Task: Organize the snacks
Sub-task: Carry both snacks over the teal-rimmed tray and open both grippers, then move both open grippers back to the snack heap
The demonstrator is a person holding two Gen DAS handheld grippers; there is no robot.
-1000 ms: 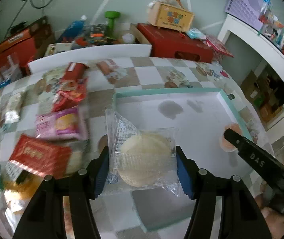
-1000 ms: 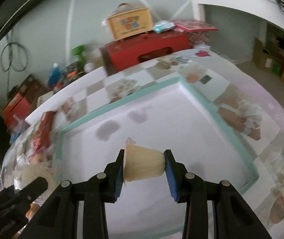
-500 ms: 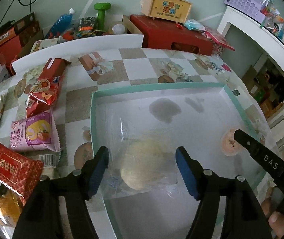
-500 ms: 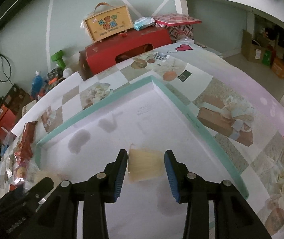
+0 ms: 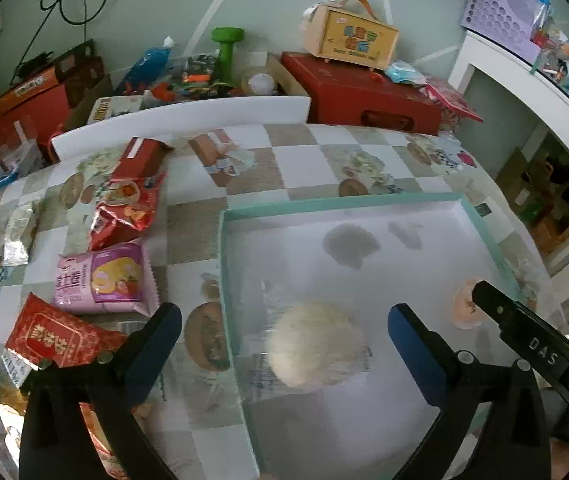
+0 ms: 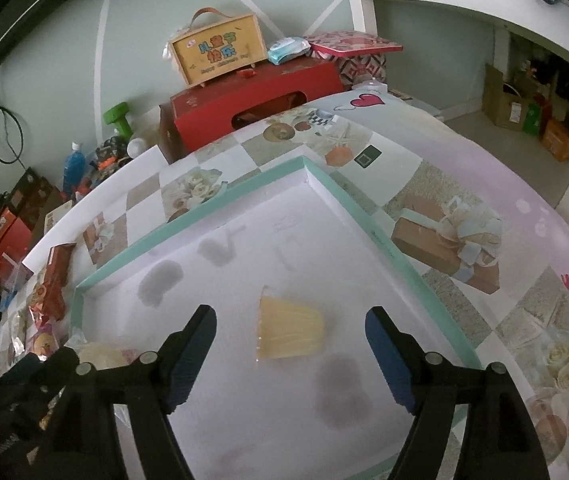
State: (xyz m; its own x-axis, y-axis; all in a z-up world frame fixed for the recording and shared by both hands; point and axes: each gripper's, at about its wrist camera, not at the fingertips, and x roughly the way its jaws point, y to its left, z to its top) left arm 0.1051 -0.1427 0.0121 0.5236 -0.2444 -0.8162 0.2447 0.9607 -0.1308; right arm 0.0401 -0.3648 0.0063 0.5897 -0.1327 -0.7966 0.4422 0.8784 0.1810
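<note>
Since a second ago both snacks have dropped free. At lower centre of the left view, the clear-wrapped round pale cake (image 5: 316, 350) lies blurred inside the teal-rimmed white tray (image 5: 348, 201), between the left gripper's (image 5: 284, 340) opening jaws. In the right view the yellow jelly cup (image 6: 290, 330) lies mid-tray between the right gripper's (image 6: 290, 340) widening jaws. Release step; next likely fetches the pink packet (image 5: 102, 278) at left.

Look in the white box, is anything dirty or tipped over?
Yes. The jelly cup lies on its side in the white box, not upright. Dark grey stains mark the box floor, like old damp patches. Nothing looks spilled or torn.
</note>
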